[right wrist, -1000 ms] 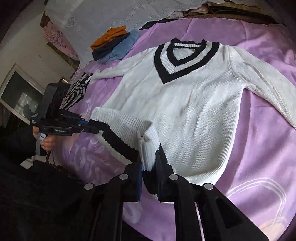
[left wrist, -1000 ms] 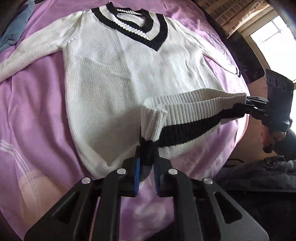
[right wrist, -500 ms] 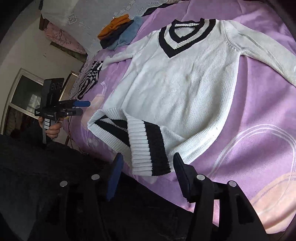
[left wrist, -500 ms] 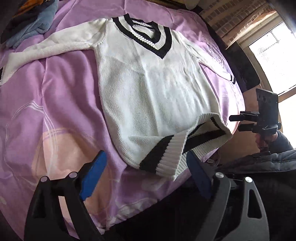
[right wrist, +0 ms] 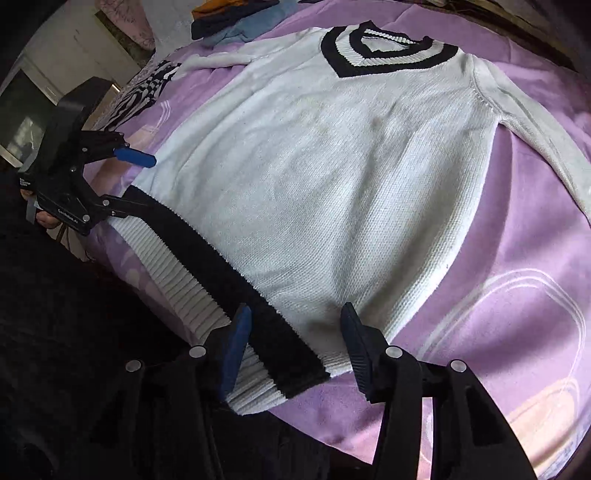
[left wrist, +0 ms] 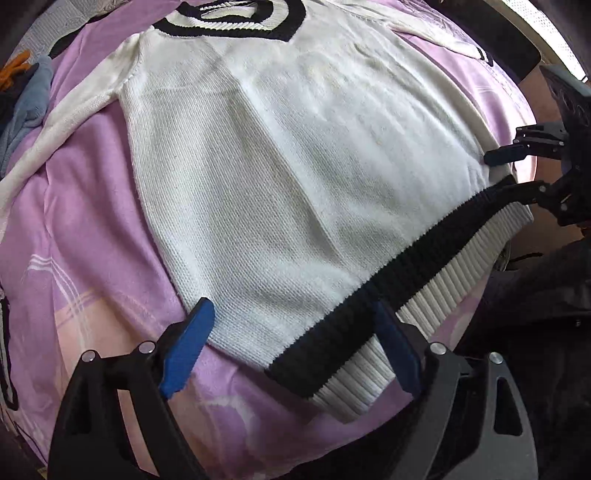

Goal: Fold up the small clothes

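Observation:
A white knit sweater (left wrist: 295,166) with a black-and-white V-neck lies flat, front up, on the purple bedspread (left wrist: 92,221). Its black-and-white ribbed hem (left wrist: 369,302) runs along the near bed edge. My left gripper (left wrist: 291,314) is open, its blue pads astride the hem's left corner without pressing it. The right wrist view shows the same sweater (right wrist: 332,184) and hem (right wrist: 221,266). My right gripper (right wrist: 295,312) straddles the other hem corner; its jaws are closing, and the pads stand clear of the knit. Each gripper shows in the other's view: right gripper (left wrist: 496,173), left gripper (right wrist: 136,181).
A pile of blue, dark and orange clothes (right wrist: 240,18) sits at the far side of the bed. A zebra-striped garment (right wrist: 144,92) lies beyond the left gripper. The person's dark clothing (right wrist: 74,332) fills the near side below the bed edge. A bright window (left wrist: 546,33) is at the right.
Both grippers let go of the hem they held lifted and opened. The hem dropped and now lies flat along the bed edge. Both grippers came down close over its two corners.

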`<state>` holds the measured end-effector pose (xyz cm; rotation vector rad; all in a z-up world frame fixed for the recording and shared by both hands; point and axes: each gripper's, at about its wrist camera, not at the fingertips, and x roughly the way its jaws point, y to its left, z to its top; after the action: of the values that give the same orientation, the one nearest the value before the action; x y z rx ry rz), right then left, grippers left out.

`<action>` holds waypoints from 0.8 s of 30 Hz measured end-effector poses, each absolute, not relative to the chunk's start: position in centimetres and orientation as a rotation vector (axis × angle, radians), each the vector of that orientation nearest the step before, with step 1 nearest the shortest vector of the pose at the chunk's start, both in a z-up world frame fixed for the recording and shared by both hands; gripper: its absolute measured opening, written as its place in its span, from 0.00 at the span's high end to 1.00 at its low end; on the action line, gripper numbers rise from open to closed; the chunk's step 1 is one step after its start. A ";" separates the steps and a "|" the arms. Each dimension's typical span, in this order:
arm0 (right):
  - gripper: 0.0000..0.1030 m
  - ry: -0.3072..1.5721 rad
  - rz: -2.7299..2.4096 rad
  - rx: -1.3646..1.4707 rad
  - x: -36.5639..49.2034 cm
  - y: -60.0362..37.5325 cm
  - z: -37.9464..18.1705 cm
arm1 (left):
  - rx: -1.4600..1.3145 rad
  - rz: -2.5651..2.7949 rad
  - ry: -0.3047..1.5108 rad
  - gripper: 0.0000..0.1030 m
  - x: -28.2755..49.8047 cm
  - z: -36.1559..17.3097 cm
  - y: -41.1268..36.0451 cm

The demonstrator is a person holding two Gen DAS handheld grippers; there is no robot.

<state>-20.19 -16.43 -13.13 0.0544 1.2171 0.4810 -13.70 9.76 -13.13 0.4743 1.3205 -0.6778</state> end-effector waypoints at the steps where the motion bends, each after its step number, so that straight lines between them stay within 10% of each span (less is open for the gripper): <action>1: 0.51 1.188 0.455 0.104 -19.5 -17.2 -12.2 | 0.443 -0.663 1.310 0.19 -13.3 -12.2 9.7; 10: 0.15 0.754 0.051 0.622 -10.7 -24.6 -1.8 | 0.229 -0.419 0.992 0.08 -5.3 -0.3 5.0; 24: 0.09 0.718 -0.042 0.369 -9.3 -21.8 0.2 | 0.196 -0.222 0.962 0.05 -2.9 0.9 3.2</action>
<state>-9.26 -21.79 0.16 0.3691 0.7183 -0.0419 -2.94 3.21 0.91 0.1960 0.9620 -0.2215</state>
